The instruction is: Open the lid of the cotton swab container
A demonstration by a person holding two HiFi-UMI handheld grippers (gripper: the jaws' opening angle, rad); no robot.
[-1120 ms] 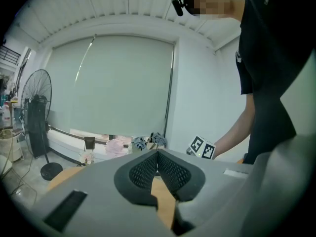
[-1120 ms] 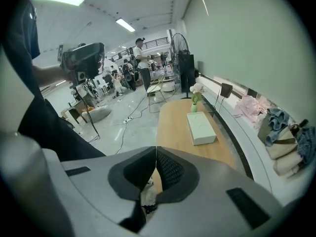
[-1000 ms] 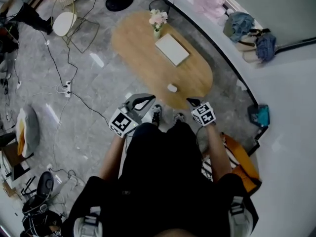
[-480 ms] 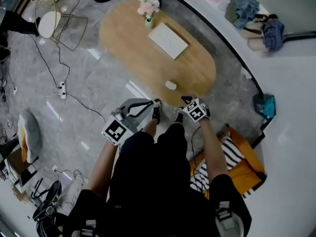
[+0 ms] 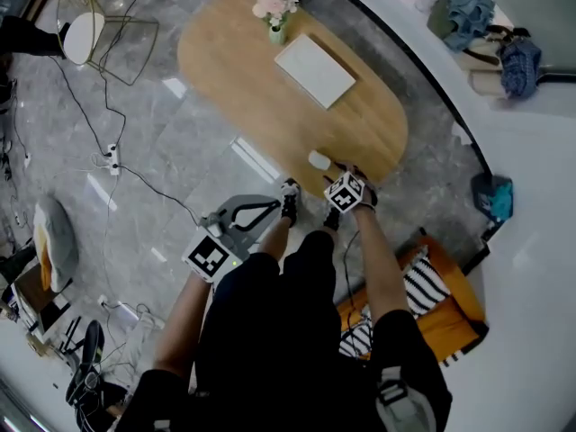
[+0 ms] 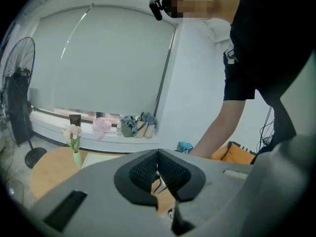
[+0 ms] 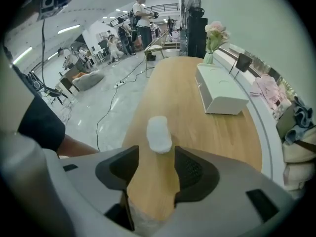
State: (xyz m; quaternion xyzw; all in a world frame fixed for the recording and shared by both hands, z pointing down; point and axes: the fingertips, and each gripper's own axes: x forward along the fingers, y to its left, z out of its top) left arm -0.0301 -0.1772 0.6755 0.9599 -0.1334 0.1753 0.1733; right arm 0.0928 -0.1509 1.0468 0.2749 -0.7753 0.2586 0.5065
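Observation:
The cotton swab container (image 5: 319, 160) is a small white oval box lying near the front edge of the oval wooden table (image 5: 270, 97). In the right gripper view the container (image 7: 159, 134) lies just ahead of my right gripper (image 7: 156, 169). That gripper's jaws are opening, with only bare tabletop between them. From the head view the right gripper (image 5: 342, 173) hovers at the table's near edge, beside the container. My left gripper (image 5: 277, 207) hangs low over the floor by the person's knee, and its pads (image 6: 158, 169) are pressed together with nothing in them.
Further back on the table stand a white rectangular box (image 5: 315, 70) and a vase of flowers (image 5: 275, 7). An orange cushion (image 5: 441, 291) lies on the floor at the right. Cables (image 5: 135, 174) and a wire chair (image 5: 90, 34) are at the left.
My right gripper has moved forward to the table's near edge, close to the container. The left gripper has dropped slightly lower and stays shut.

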